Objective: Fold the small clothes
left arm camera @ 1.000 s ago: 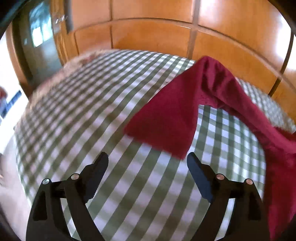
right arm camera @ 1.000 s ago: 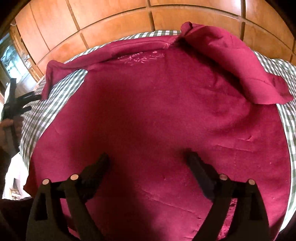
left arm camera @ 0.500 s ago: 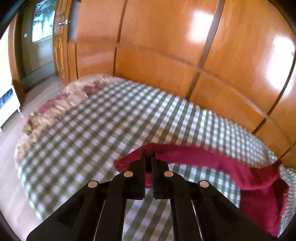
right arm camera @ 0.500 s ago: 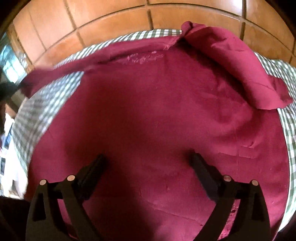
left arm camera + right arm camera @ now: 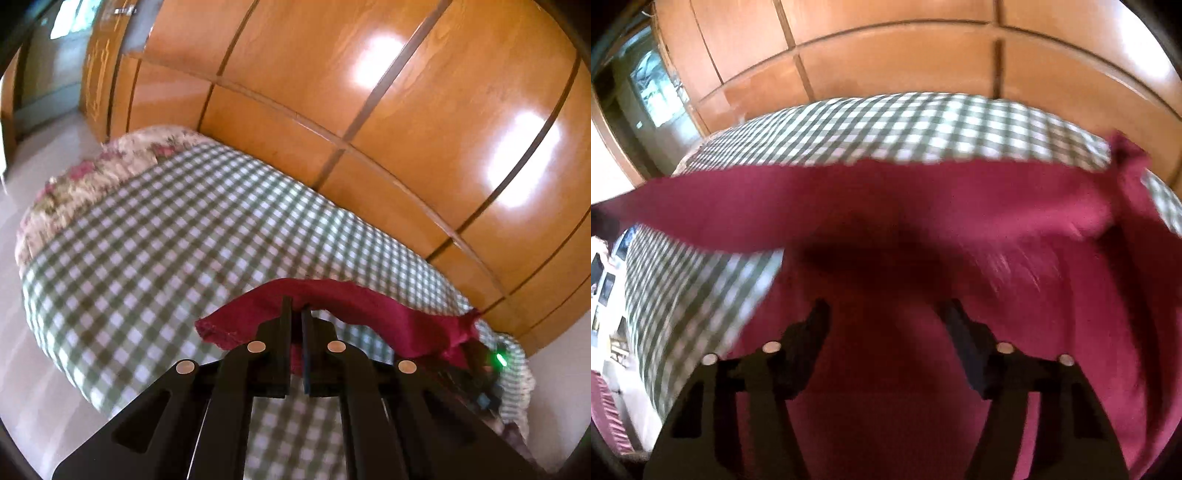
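A dark red garment (image 5: 923, 369) lies on a bed with a green-and-white checked sheet (image 5: 155, 243). My left gripper (image 5: 296, 314) is shut on the end of one red sleeve (image 5: 362, 310) and holds it stretched above the sheet. In the right wrist view that sleeve (image 5: 812, 206) runs as a taut band across to the left. My right gripper (image 5: 886, 314) is open, its fingers (image 5: 812, 325) apart just above the garment's body. The picture there is blurred.
A glossy wooden panelled wall (image 5: 369, 110) runs along the far side of the bed. A floral bed edge (image 5: 92, 177) and pale floor (image 5: 37, 147) lie to the left. A doorway (image 5: 646, 85) is at the far left.
My left gripper has shut on the sleeve end and lifted it, pulling it out straight. The right gripper stayed open over the garment, and its view has tilted up and blurred.
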### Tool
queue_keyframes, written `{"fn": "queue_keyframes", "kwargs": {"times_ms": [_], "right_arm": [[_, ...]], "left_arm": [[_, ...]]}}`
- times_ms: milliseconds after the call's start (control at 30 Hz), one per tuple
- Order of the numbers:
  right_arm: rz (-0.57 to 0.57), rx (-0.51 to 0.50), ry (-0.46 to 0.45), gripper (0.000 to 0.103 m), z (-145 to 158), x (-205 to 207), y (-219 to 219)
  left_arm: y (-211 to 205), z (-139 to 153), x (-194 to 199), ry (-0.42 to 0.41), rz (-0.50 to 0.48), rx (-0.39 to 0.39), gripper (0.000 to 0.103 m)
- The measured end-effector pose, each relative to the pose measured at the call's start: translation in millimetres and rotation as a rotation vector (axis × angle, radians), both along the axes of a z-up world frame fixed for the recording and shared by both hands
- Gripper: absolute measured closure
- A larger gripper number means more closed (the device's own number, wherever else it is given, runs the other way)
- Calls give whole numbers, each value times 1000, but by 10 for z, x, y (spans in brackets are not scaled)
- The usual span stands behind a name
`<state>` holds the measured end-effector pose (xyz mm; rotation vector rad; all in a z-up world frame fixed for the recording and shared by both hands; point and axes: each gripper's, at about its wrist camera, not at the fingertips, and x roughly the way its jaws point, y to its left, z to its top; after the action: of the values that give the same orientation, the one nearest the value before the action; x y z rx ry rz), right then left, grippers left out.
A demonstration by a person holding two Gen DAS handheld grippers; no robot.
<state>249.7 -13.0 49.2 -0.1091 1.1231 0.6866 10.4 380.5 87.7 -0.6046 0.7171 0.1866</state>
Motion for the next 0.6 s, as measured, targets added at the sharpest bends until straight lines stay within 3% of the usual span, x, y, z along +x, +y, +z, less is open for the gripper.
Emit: {"fn": "queue_keyframes", "kwargs": {"times_ms": [133,167,267,367,467,533,600], "right_arm": [[-128,75,-91,43,329,738,262],[-178,69,-144,36,445,916,309],[-239,105,-175,28,607,1092,267],[-243,117,-192,18,611,887,58],[-210,80,-148,17,418,517,-134],[-185,62,-111,17,290,222,-266],[-162,43,-94,17,192,-70,-338]], "left_arm": [[112,-6,75,-7,7,-81,100],[153,-23,173,8,17,-86,100],[381,-196,526,93,47,-153,100],[705,-471,892,192,123,-159,100],[999,-766,1208,260,171,-203,100],[1117,-878,1358,300,197,-165,99],[1261,-1038,1425,327,246,-224,94]]}}
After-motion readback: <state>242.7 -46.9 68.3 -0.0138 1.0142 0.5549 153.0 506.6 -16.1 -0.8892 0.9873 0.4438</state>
